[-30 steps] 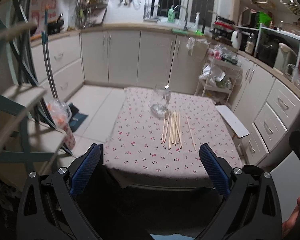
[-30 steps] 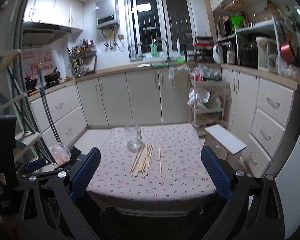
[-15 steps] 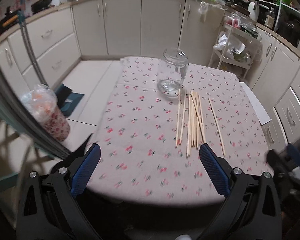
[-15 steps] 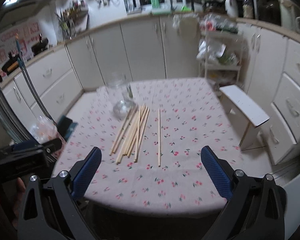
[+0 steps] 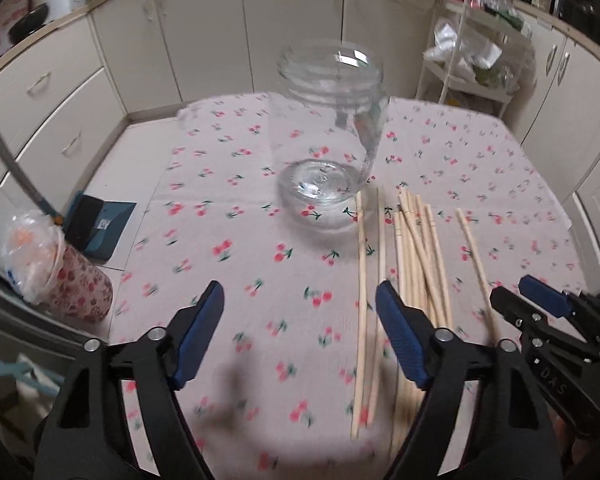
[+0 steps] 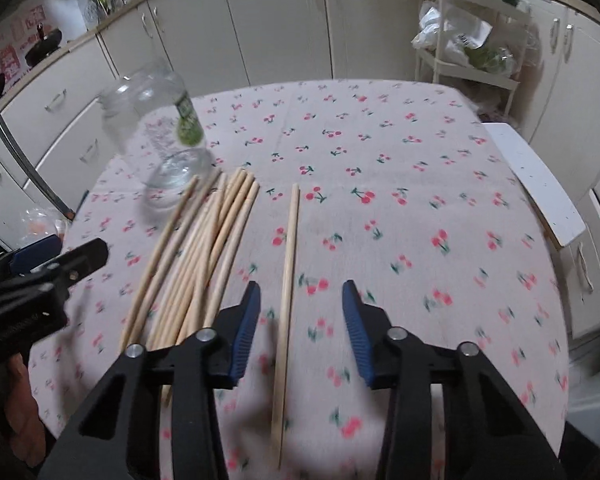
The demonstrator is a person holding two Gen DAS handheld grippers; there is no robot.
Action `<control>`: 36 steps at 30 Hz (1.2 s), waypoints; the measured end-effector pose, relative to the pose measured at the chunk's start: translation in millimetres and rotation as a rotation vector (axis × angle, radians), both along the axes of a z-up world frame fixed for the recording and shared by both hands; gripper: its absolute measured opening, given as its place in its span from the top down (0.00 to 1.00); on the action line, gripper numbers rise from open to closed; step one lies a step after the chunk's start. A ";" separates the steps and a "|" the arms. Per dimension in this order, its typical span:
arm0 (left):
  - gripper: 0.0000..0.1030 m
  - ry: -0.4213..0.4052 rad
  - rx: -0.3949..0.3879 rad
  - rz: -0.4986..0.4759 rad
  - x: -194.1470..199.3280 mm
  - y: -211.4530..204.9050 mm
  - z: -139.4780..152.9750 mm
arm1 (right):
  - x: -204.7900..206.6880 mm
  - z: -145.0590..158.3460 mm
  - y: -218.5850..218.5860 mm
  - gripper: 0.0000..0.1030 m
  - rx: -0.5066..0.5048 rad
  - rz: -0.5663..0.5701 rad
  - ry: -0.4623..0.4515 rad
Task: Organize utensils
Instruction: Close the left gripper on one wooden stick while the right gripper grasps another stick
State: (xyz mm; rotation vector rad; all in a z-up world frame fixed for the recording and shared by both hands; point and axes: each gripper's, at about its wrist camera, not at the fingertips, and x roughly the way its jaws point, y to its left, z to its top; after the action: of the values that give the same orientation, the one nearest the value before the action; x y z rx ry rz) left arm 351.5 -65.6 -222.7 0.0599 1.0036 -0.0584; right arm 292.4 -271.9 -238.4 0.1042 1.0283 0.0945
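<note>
Several wooden chopsticks (image 5: 416, 248) (image 6: 204, 248) lie bundled on the cherry-print tablecloth (image 5: 240, 216) (image 6: 400, 168), just in front of an empty clear glass jar (image 5: 328, 136) (image 6: 160, 132) that stands upright. One single chopstick (image 6: 288, 264) (image 5: 476, 256) lies apart to the right of the bundle. My left gripper (image 5: 300, 328) hovers above the cloth left of the bundle, jaws closing with nothing between them. My right gripper (image 6: 300, 312) hangs over the single chopstick, which runs between its closing jaws; the pads do not press it.
White cabinets ring the table. A wire trolley with bags (image 5: 472, 56) (image 6: 468, 40) stands at the far right, a white stool (image 6: 536, 184) beside the table's right edge. A bagged cup (image 5: 56, 264) and a dark pad (image 5: 96, 224) sit on the floor at the left.
Both grippers have come forward and down over the table, so jar and chopsticks loom much larger. Both pairs of jaws have narrowed, the right more than the left.
</note>
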 end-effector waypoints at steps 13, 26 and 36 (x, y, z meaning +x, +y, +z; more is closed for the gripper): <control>0.43 0.026 -0.008 -0.080 37.5 -20.8 -28.6 | 24.0 -12.1 6.4 0.68 -0.113 0.055 -0.020; 0.95 0.069 -0.030 -0.121 19.1 -3.4 -30.8 | 14.9 -5.3 -7.2 0.92 -0.049 0.051 -0.013; 0.83 0.067 0.003 -0.133 39.9 -6.6 -27.9 | 26.5 -4.5 -11.4 0.65 -0.040 0.057 0.002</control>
State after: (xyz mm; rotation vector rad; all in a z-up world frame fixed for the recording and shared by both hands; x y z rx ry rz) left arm 391.3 -72.2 -250.6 0.1286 1.0658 -0.1815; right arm 318.9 -283.3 -242.9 0.0390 1.0347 0.1260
